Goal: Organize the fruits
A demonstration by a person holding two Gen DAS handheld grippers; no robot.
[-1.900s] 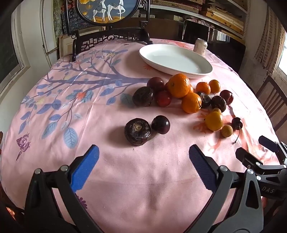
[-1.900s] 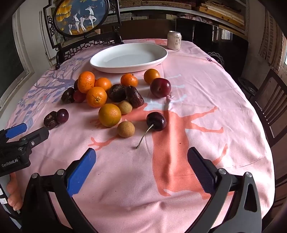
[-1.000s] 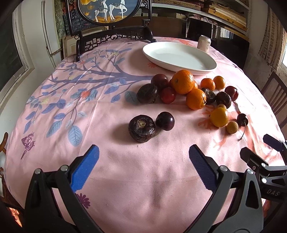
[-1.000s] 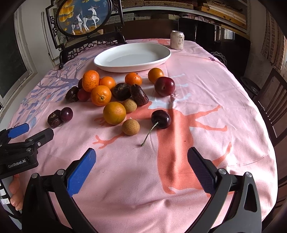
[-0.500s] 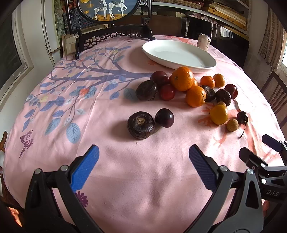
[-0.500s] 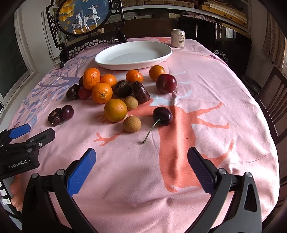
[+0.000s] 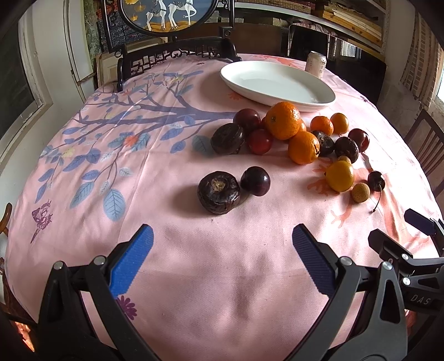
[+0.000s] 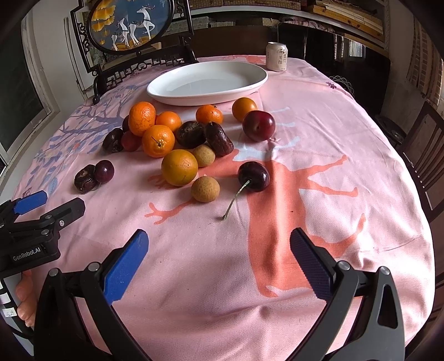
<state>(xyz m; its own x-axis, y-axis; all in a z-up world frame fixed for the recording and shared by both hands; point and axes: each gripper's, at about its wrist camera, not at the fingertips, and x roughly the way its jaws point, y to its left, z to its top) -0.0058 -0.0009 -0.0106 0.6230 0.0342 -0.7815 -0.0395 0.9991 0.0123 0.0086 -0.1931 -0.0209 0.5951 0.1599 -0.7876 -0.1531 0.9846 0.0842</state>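
Several fruits lie on a pink tablecloth [image 7: 222, 277]: oranges [image 7: 283, 120], red plums [image 8: 258, 125], dark wrinkled fruits [image 7: 218, 192], longans [image 8: 205, 189] and a cherry [image 8: 253, 176] with a stem. An empty white oval plate [image 8: 208, 83] sits behind them. My left gripper [image 7: 222, 241] is open and empty, just short of a dark wrinkled fruit and a small dark plum [image 7: 255, 181]. My right gripper [image 8: 219, 244] is open and empty, just short of the cherry and a longan.
A drink can [image 8: 276, 56] stands behind the plate. A dark carved chair [image 7: 177, 58] and a framed deer picture [image 8: 130, 22] stand at the far table edge. More chairs [image 8: 424, 144] are at the right. Each gripper shows at the other view's edge [image 8: 36, 222].
Both grippers have moved slightly forward toward the fruits. Both stayed open and no fruit moved.
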